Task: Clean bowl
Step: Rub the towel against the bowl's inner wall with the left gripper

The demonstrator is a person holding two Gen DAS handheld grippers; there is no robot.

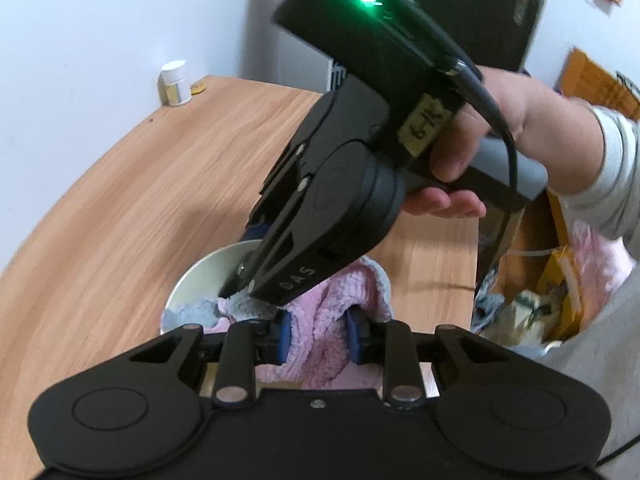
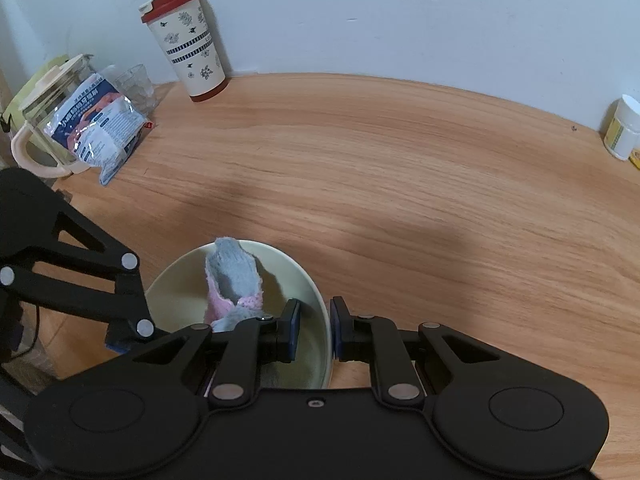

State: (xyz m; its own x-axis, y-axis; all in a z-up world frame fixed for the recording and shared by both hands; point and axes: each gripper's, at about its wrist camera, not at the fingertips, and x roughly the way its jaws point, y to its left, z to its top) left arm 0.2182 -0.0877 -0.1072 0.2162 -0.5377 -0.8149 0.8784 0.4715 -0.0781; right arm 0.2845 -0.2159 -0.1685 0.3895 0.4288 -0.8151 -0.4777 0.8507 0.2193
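Wooden table [image 2: 400, 168] runs out ahead of both claws, clutter only at its far edge: tumbler [image 2: 186, 44] and kettle [image 2: 44, 120] well off to the right claw's front-left, small white jar [image 2: 622, 128] far front-right. Bowl [image 2: 240, 280] sits directly under the right gripper [image 2: 315, 330], whose jaws straddle the near rim wall, one pad inside, one outside, closed on it or nearly so; a thin gap may remain, so firm contact is a judgement. Left gripper [image 1: 318, 334] comes in from the right claw's left, pinching the pink-and-grey cloth [image 1: 320, 312] between its blue pads, the cloth bunched over and into the bowl; in the right wrist view a fold [image 2: 234, 280] stands up inside the basin. Reads as mid-wipe, bowl braced by one claw, cloth worked by the other. Risks: rim grip is narrow, so a sideways push from the cloth could lever the bowl out of the jaws or tip it; cloth bulk could snag the right claw's inner pad; the two grippers are close enough to collide; bowl could skate on the smooth wood.
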